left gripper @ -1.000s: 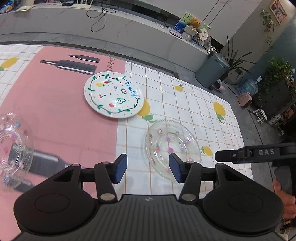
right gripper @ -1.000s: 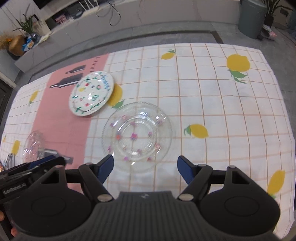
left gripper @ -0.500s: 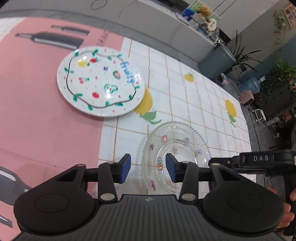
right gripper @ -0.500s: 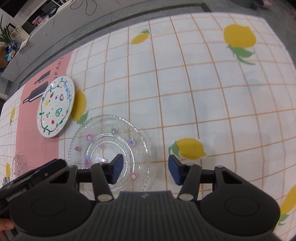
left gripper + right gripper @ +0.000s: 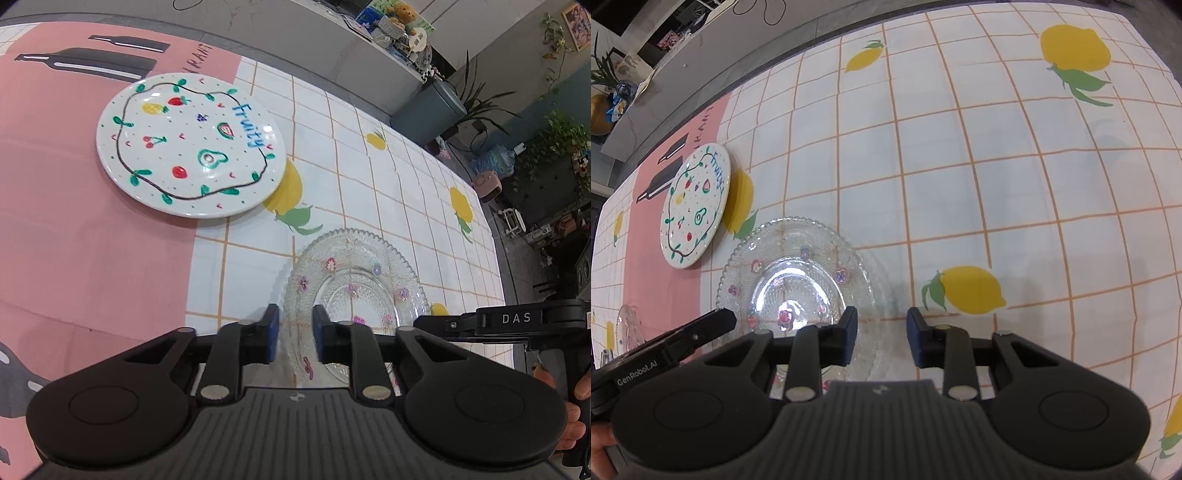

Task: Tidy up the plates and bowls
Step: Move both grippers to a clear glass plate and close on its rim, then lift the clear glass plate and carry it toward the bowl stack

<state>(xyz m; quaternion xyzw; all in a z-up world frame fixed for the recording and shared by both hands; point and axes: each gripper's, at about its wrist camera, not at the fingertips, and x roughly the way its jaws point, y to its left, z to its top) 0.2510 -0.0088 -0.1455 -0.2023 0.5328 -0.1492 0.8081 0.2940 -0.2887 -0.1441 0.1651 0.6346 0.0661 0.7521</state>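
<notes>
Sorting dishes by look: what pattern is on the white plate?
Fruit drawings, green leaves, a wavy dark line and blue "Fruity" on the white plate; clearest in the left wrist view.

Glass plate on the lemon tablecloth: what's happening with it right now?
A person holds a claw in each hand, and both are at the clear glass plate with little flower decals. The left claw straddles its left rim and the right claw its right rim, both closing on the edge. The plate lies on the tablecloth. The white "Fruity" plate sits untouched beyond it.
</notes>
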